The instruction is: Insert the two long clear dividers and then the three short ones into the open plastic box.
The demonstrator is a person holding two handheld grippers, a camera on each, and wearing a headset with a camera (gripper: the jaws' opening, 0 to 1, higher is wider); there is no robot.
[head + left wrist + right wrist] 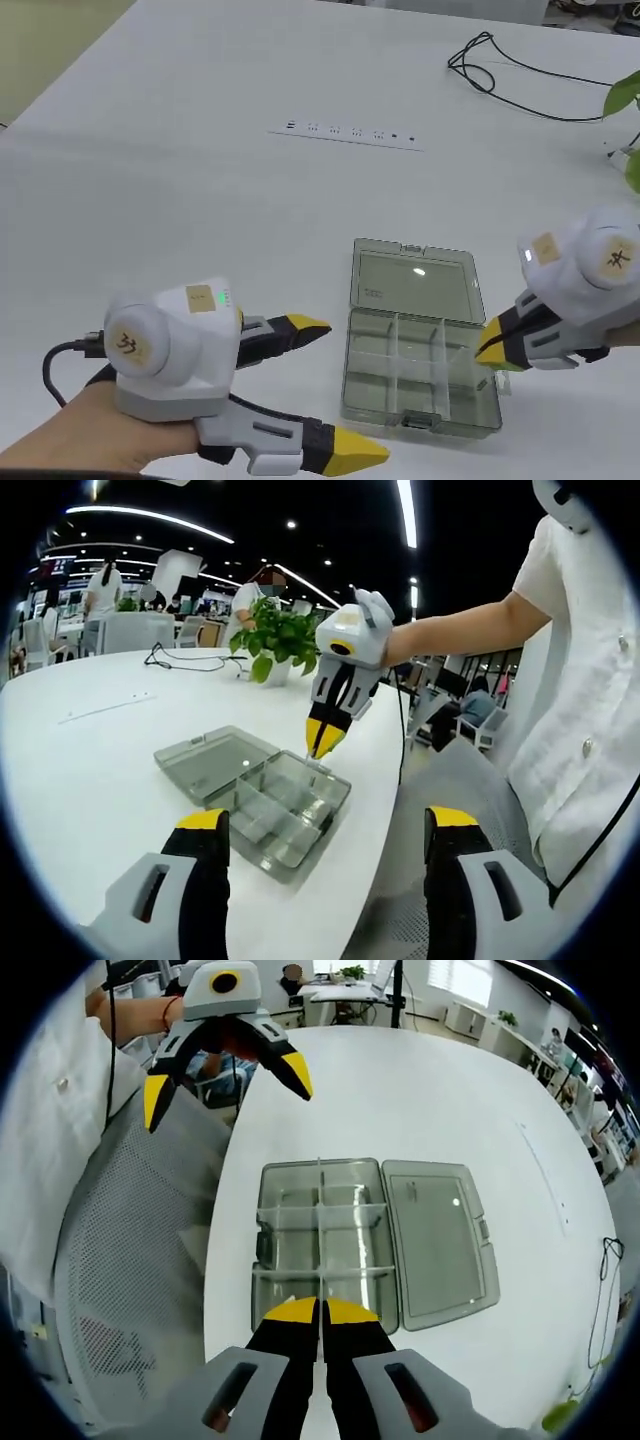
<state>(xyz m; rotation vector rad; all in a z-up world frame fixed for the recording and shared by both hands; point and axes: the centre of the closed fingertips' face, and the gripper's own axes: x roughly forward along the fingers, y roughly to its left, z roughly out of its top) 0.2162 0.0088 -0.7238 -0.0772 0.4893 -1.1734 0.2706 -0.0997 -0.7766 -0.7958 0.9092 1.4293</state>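
Observation:
The open smoky-clear box [420, 425] lies near the table's front edge, its lid [415, 285] flat behind it. Clear dividers split the tray [262, 1250] into compartments. My right gripper [493, 355] sits at the tray's right end. Its jaws [320, 1312] are shut on the end of a clear divider [320, 1240] that runs along the tray's middle. The left gripper view has that gripper [320, 745] tip-down over the box [290, 800]. My left gripper [335, 390] hangs open and empty just left of the box, also seen as the left gripper [225, 1088] beyond the tray.
A white power strip [345, 133] lies mid-table and a black cable [500, 75] loops at the far right beside a plant [625, 100]. A grey mesh chair [140, 1260] stands at the table's near edge, which is close to the box.

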